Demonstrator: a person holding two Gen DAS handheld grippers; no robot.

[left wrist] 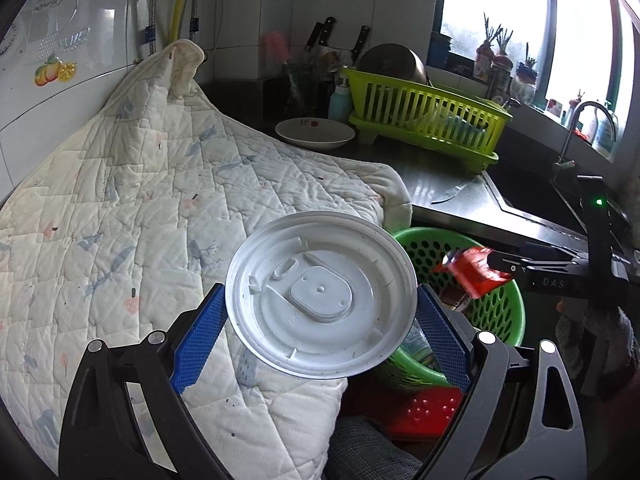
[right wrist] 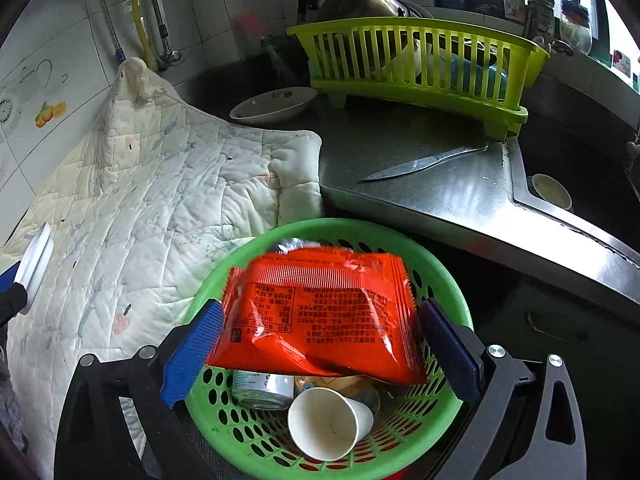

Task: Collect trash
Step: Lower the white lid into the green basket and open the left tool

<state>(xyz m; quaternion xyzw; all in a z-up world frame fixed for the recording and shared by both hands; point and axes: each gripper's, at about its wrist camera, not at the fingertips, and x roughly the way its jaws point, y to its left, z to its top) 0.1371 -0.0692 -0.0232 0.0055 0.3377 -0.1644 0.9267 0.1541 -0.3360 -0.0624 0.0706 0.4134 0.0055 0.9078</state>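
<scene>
The left gripper [left wrist: 322, 316] is clamped across a round white moulded-plastic lid [left wrist: 320, 294], its ribbed blue pads [left wrist: 200, 340] pressing on opposite edges of the rim. The lid is tilted, its underside with raised ridges and an oval boss facing the camera, and it hangs in front of a quilted off-white cloth [left wrist: 140, 200] with a faint printed pattern that drapes over the bench.

The right gripper [right wrist: 320, 344] stands wide open over a round green perforated plastic basket [right wrist: 444, 280]. Between its blue pads, a crinkled glossy red foil snack packet [right wrist: 320, 316] with fine printed text lies flat above the basket; the right pad shows a gap beside it, and whether the left pad still touches its edge I cannot tell. Under the packet, in the basket, lie a white paper cup [right wrist: 326, 424] on its side with its mouth toward the camera, and a small metal can [right wrist: 262, 390], partly hidden.

Behind, on the brushed stainless-steel bench [right wrist: 440, 200], a serrated steel knife [right wrist: 424, 164] lies flat near a lime-green slatted plastic dish rack [right wrist: 420, 60]. A shallow white ceramic plate [right wrist: 276, 104] sits beside the rack, touching the cloth's edge.
</scene>
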